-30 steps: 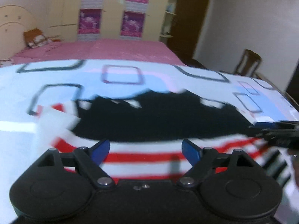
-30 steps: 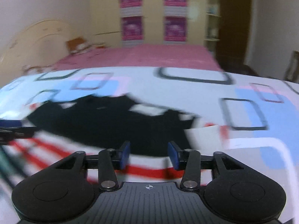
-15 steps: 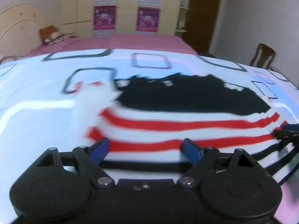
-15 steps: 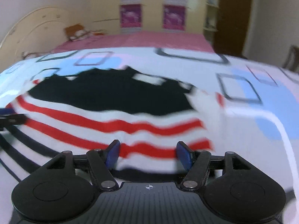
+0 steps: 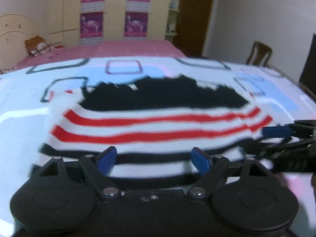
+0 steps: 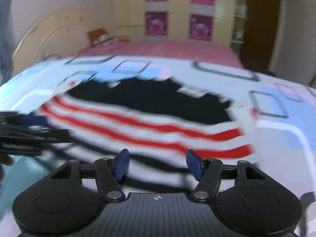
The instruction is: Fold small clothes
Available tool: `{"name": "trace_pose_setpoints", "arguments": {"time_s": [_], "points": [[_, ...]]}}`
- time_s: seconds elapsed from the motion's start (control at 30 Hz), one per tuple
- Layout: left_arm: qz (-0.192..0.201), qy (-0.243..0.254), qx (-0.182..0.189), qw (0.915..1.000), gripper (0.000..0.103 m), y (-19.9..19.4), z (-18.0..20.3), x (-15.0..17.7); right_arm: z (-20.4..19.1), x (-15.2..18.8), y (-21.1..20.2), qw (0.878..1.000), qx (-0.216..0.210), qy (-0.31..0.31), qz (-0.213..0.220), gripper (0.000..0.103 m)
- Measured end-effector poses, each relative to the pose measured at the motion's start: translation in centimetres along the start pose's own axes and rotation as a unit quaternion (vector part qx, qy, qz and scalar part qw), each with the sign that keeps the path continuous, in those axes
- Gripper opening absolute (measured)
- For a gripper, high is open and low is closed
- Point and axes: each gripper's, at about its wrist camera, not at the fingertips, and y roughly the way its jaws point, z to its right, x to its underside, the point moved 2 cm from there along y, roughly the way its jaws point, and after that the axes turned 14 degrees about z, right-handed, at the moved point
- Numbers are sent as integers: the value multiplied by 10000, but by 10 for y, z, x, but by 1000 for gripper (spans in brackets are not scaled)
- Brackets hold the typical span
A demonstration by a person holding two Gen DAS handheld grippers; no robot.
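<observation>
- The bed [image 5: 23,122] carries a smooth white cover printed with pale blue patches and dark rounded squares; the shirt lies spread flat on it.
- The shirt [image 5: 158,122] is soft knit, black across the far part, then red and black stripes on white toward the near hem.
- Left tool [image 5: 156,159] hangs over the near hem, jaws wide and closing, nothing pinched.
- Right tool [image 6: 157,163] likewise stands wide and empty. The fold looks barely started; next, each tool probably needs to nip a hem corner.

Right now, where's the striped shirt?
The striped shirt lies spread on the patterned bedsheet, centred in both wrist views, just ahead of the left claw and right claw.
</observation>
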Motion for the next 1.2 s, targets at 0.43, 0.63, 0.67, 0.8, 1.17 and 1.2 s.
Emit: {"name": "trace_pose_setpoints", "arguments": {"time_s": [0.43,0.63,0.67,0.8,1.17,1.2], "points": [[-62,-67,-667,9977,76,-21,-50,14,40,27,-18,9964,792,-90,-288,35],[-120,-37,-867,9962,73,-26,-66,26,71,46,-33,9950,911,-48,-418,34],[-124,-37,-868,9961,73,-26,-65,26,70,47,-33,9948,925,-99,-407,34],[-58,-30,-981,9952,70,-32,-61,15,66,38,-42,9949,966,-46,-286,34],[-166,-57,-952,9953,72,-28,-65,28,72,49,-37,9945,935,-129,-455,33],[-165,-57,-948,9953,72,-27,-66,28,72,49,-37,9945,927,-124,-467,33]]}}
